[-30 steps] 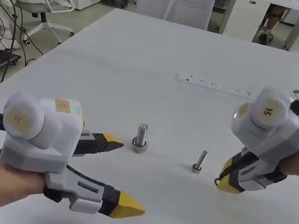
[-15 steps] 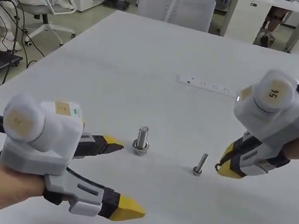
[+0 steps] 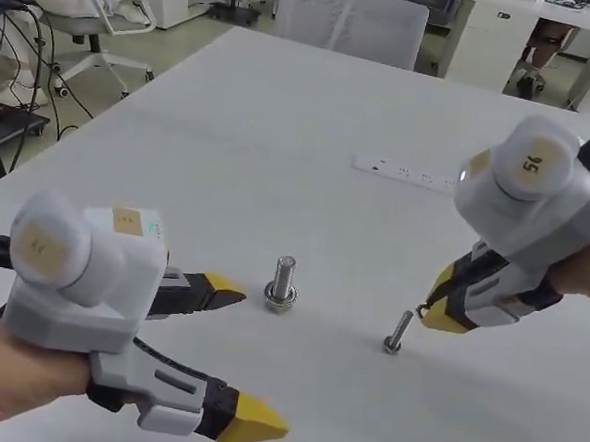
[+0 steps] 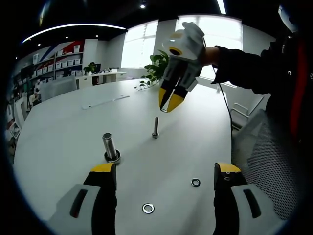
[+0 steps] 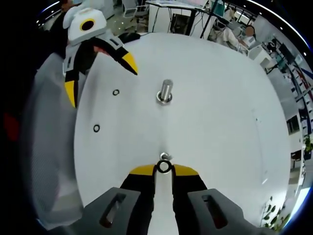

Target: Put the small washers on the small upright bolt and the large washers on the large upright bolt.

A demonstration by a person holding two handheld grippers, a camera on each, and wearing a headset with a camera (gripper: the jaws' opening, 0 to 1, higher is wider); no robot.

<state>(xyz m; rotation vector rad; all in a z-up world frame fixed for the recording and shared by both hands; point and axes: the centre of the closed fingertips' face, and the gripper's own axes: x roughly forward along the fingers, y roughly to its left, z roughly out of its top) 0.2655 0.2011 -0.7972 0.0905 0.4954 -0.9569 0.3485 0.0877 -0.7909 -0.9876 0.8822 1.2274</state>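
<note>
Head view: left tongs (image 3: 244, 360) low on the left, jaws spread wide, nothing between them. Big bolt (image 3: 281, 280) upright on the white table (image 3: 229, 157), just past the upper jaw tip. Thin bolt (image 3: 397, 330) stands to its right. Right tongs (image 3: 435, 315) hang with tips just beside the thin bolt's top. Power strip (image 3: 408, 173) lies farther back.

Left gripper view: two loose washers (image 4: 195, 182) lie flat near the open jaws, both bolts beyond them.

Right gripper view: jaws nearly closed, pinching a washer (image 5: 164, 167) at the tips. The thin bolt's top sits just beyond it; contact cannot be told.
</note>
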